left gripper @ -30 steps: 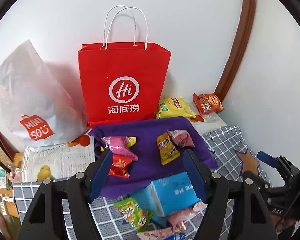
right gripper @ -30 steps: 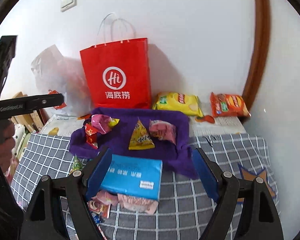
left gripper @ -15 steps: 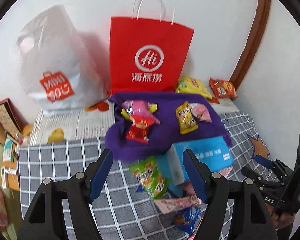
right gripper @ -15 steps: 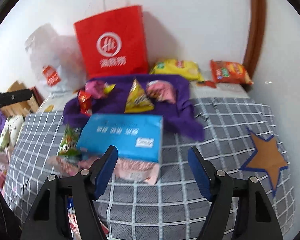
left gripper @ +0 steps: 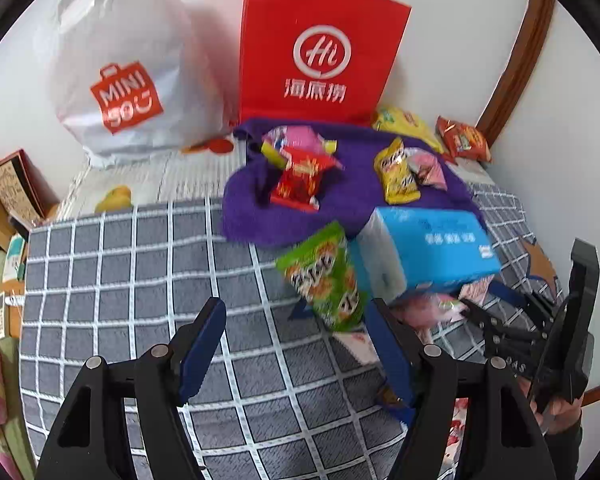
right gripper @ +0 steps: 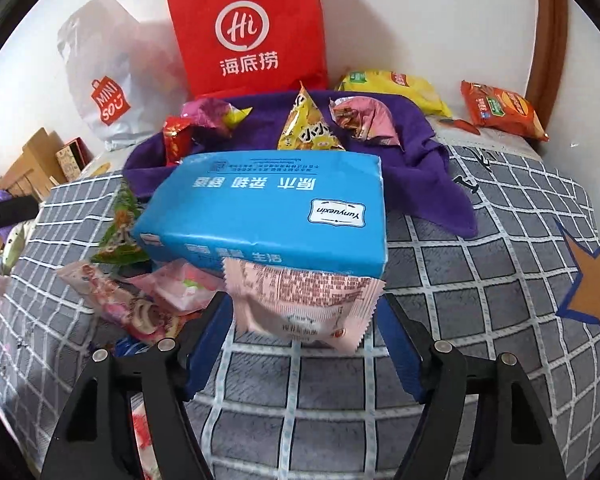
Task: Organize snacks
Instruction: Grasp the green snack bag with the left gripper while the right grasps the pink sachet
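A grey bedspread [right gripper: 480, 280] with a white grid bore an orange, blue-edged star [right gripper: 592, 292] at three o'clock. A light blue tissue pack [right gripper: 268, 212] had white lettering. At twelve o'clock stood a red paper bag [right gripper: 248, 24] with a white logo. The green snack packet [left gripper: 324, 276] was perhaps orange-patterned, being blurred.

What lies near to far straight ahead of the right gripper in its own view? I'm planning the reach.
Right gripper → pale pink snack packet → blue tissue pack → yellow triangular snack on the purple cloth → red paper bag.
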`<state>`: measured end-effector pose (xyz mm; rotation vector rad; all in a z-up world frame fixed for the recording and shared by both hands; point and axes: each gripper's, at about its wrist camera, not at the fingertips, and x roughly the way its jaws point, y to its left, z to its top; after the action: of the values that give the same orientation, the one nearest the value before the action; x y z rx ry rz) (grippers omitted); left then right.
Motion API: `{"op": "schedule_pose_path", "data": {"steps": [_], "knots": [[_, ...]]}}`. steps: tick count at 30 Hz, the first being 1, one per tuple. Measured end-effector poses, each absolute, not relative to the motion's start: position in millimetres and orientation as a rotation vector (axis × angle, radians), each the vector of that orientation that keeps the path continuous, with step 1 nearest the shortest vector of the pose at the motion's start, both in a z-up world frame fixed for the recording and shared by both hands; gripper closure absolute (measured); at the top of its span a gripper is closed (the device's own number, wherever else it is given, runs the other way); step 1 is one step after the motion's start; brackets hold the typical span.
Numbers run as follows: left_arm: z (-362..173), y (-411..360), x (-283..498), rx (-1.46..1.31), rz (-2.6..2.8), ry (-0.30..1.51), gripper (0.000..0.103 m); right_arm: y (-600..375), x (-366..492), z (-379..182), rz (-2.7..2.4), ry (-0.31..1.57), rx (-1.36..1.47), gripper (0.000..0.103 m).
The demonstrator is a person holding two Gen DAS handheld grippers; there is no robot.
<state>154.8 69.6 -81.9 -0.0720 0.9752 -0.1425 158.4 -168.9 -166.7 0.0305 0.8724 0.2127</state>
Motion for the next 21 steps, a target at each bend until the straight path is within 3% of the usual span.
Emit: {"op": "schedule_pose_path", "data": {"steps": [8, 10, 21], "knots": [[-101, 72, 152, -0.086, -0.129, 1.016, 0.033, -162, 172, -185, 0.243, 0.917, 0.036, 0.025], [-104, 71, 152, -0.081, -0.127, 1.023, 0.033, -160, 170, -186, 0.253, 0.918, 0.023, 0.038], [-117, 50, 157, -0.095, -0.185, 1.043, 0.033, -178, 138, -178, 0.279, 0.904, 0.048, 0.042]]}}
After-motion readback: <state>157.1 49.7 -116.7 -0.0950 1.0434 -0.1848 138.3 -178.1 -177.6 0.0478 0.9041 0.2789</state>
